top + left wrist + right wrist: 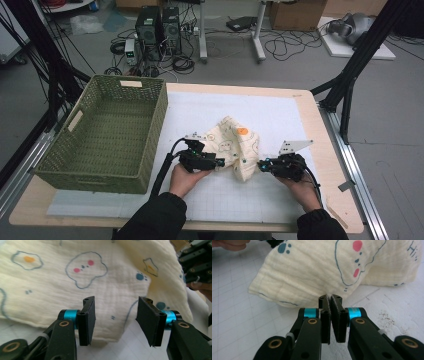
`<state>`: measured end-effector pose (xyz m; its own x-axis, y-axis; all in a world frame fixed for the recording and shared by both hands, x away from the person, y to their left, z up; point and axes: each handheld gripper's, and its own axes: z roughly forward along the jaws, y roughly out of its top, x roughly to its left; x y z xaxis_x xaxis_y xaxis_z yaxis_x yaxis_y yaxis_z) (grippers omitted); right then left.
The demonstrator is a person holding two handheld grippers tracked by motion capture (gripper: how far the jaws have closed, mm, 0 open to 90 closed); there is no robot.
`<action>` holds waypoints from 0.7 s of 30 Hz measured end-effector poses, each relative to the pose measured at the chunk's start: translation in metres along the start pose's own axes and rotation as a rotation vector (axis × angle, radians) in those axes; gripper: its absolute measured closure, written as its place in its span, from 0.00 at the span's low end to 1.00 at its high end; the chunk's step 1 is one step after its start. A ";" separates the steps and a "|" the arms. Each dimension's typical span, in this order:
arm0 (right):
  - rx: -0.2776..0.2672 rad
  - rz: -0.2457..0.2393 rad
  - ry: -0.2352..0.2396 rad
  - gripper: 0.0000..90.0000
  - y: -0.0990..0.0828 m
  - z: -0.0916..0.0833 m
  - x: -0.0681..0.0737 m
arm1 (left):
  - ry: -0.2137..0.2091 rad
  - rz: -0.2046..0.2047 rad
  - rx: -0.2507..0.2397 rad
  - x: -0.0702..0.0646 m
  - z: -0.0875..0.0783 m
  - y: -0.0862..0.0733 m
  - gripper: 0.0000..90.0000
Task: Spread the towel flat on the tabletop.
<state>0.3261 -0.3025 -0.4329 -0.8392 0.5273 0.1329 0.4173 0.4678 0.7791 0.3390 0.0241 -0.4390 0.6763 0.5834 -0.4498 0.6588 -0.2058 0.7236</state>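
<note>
Nearest us, our left gripper point(220, 163) sits at the left edge of the printed muslin cloth point(239, 145), and the left gripper view shows it released: the two black pads stand apart with the cloth's hem lying just beyond them, nothing pinched. Our right gripper point(261, 166) is at the cloth's lower right edge. In the right gripper view its pads are clenched together right at the fabric's edge; whether a thin bit of hem is caught between them we cannot tell, since the tips meet just where the cloth begins.

The cloth itself lies bunched in a loose heap on the white gridded mat point(280, 112) that covers the surface, a little right of centre, cream with egg and bear drawings. To its left, well apart, stands the green woven basket point(112, 131), open and empty as far as we can see.

We judge the step in hand to be taking hold of the cloth by two edges. To do it well, we should slide the left gripper forward until the hem sits deep between the pads, take a single layer rather than a fold, then close firmly. We should check the right side truly holds fabric before lifting, or the cloth will sag from one corner.
</note>
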 end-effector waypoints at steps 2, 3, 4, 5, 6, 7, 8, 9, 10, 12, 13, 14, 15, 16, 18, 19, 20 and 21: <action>-0.001 0.003 0.003 0.96 0.000 0.000 0.000 | -0.010 0.009 0.007 -0.003 0.002 -0.001 0.52; -0.002 0.004 0.002 0.96 0.000 0.000 0.000 | -0.009 0.019 0.016 -0.003 0.003 -0.002 0.51; -0.003 0.001 0.002 0.96 0.000 0.000 0.000 | -0.003 0.031 0.030 -0.003 0.004 -0.003 0.51; -0.005 -0.001 0.001 0.96 0.000 0.000 -0.001 | 0.010 0.038 0.039 -0.004 0.006 -0.003 0.51; -0.008 0.000 0.000 0.96 0.000 0.001 -0.001 | 0.029 0.054 0.052 -0.005 0.008 -0.004 0.52; -0.003 0.003 0.000 0.96 0.000 0.000 -0.001 | 0.055 0.067 0.061 -0.006 0.011 -0.005 0.55; -0.004 0.005 0.001 0.96 -0.001 0.000 -0.001 | 0.073 0.085 0.072 -0.006 0.012 -0.006 0.61; -0.004 0.006 0.001 0.96 0.000 0.000 -0.001 | 0.085 0.097 0.065 -0.007 0.014 -0.006 0.70; -0.004 0.004 0.002 0.96 0.000 0.000 -0.001 | 0.098 0.113 0.067 -0.007 0.015 -0.006 0.77; -0.008 -0.002 0.005 0.96 0.000 0.000 -0.001 | 0.103 0.108 0.060 -0.006 0.016 -0.005 0.92; -0.008 0.001 0.007 0.96 0.000 0.000 -0.001 | 0.108 0.100 0.047 -0.005 0.015 -0.004 0.95; -0.007 0.004 0.008 0.96 0.000 -0.001 -0.001 | 0.118 0.090 0.032 -0.003 0.013 -0.003 0.96; -0.009 0.004 0.007 0.96 0.000 -0.001 0.000 | 0.127 0.078 0.014 -0.002 0.010 -0.002 0.97; -0.012 0.000 0.007 0.96 0.000 -0.003 0.000 | 0.134 0.067 -0.005 0.000 0.007 0.000 0.97; -0.018 0.002 0.004 0.97 0.000 -0.007 0.002 | 0.140 0.037 -0.045 0.004 0.001 0.004 0.97; -0.027 -0.002 0.005 0.97 0.000 -0.009 0.002 | 0.144 0.026 -0.061 0.007 -0.002 0.007 0.97; -0.037 -0.008 0.005 0.97 0.000 -0.011 0.003 | 0.146 0.014 -0.073 0.009 -0.005 0.010 0.97; -0.035 -0.014 0.005 0.97 0.000 -0.013 0.005 | 0.156 0.003 -0.087 0.011 -0.008 0.013 0.97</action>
<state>0.3174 -0.3094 -0.4241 -0.8466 0.5173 0.1253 0.3936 0.4500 0.8016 0.3522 0.0344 -0.4300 0.6146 0.6988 -0.3660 0.6212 -0.1429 0.7705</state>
